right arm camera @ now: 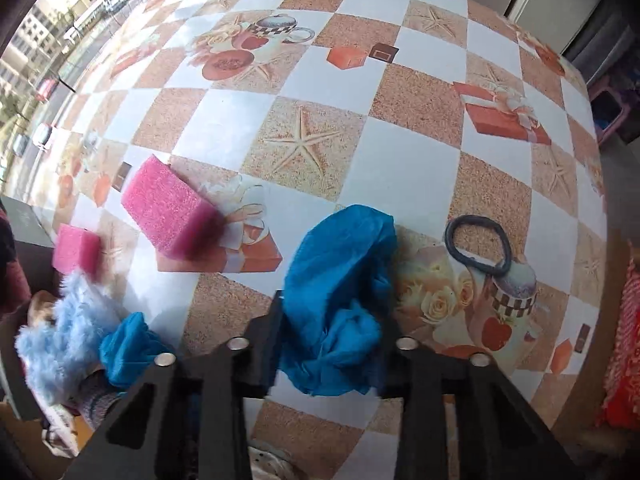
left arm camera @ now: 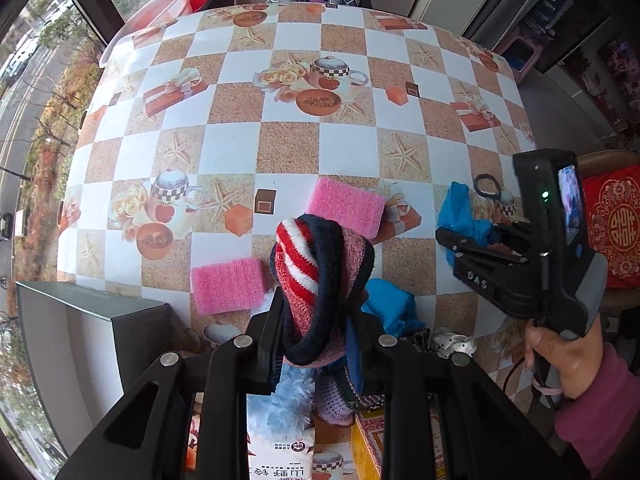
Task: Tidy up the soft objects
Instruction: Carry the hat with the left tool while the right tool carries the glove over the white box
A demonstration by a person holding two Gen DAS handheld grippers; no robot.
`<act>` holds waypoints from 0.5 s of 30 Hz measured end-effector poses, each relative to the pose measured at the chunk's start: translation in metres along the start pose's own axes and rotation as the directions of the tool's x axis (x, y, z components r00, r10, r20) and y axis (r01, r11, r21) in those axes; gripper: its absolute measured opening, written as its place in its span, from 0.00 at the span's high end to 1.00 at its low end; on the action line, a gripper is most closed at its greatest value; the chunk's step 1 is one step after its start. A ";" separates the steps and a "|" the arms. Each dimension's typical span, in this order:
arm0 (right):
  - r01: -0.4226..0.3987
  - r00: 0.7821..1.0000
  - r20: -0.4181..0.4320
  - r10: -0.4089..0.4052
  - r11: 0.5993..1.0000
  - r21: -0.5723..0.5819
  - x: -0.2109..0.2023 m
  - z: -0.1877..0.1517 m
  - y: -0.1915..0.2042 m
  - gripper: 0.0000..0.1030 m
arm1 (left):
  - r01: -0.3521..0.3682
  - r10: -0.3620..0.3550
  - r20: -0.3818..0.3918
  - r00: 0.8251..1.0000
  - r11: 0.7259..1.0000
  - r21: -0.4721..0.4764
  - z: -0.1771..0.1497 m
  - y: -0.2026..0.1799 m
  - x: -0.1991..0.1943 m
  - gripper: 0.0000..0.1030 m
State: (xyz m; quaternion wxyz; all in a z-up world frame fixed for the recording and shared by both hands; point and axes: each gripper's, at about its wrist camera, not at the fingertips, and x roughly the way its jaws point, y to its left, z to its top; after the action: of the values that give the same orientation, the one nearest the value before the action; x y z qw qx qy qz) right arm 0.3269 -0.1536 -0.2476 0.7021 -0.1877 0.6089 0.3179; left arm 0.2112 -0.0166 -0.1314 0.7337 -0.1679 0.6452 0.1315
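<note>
At the far left of the left wrist view an open dark box [left arm camera: 96, 332] with a pale inside sat on the edge of the checked tablecloth [left arm camera: 288, 136]. Just right of it lay 1 pink sponge [left arm camera: 229, 285], and a 2nd pink sponge [left arm camera: 347, 205] lay farther back, past the middle. Between them the left gripper [left arm camera: 318, 316] pointed down at the table, its jaws pinching a knitted hat [left arm camera: 320, 276] striped red, white, pink and navy, which hung lifted above the cloth. Under it showed a pale blue fluffy item [left arm camera: 288, 396] and a blue cloth [left arm camera: 394, 308]. Farther right the right gripper [left arm camera: 476, 240], held by a hand [left arm camera: 568, 360] in a mauve sleeve, reached toward another crumpled blue cloth [left arm camera: 456, 208], with a dark hair tie [left arm camera: 486, 186] just beyond.

In the right wrist view, from the left, came the fluffy item [right arm camera: 60, 340], the 2 sponges [right arm camera: 76, 248] [right arm camera: 172, 212], then the right gripper [right arm camera: 332, 320], its jaws nipped together on the crumpled blue cloth [right arm camera: 340, 272] resting on the table. The hair tie [right arm camera: 478, 246] lay to its right, apart from the cloth.
</note>
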 end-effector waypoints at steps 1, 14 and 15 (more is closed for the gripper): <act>-0.027 1.000 0.005 0.027 0.999 0.027 -0.005 -0.001 -0.008 0.72 | 0.000 0.000 0.002 1.000 1.000 -0.001 -0.001 -0.001 -0.001 0.73; -0.158 0.981 0.138 0.134 0.971 0.180 -0.098 -0.065 -0.023 0.72 | 0.001 -0.004 0.028 1.000 0.994 0.107 -0.045 -0.016 -0.034 0.73; -0.159 0.980 0.147 0.130 0.967 0.199 -0.104 -0.074 -0.022 0.72 | 0.008 -0.011 0.025 1.000 0.993 0.122 -0.051 -0.017 -0.036 0.73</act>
State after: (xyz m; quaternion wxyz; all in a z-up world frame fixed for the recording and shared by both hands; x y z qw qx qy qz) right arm 0.2819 -0.2406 -0.1630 0.7320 -0.0460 0.6028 0.3142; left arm 0.1677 -0.0524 -0.0997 0.7515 -0.1242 0.6416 0.0906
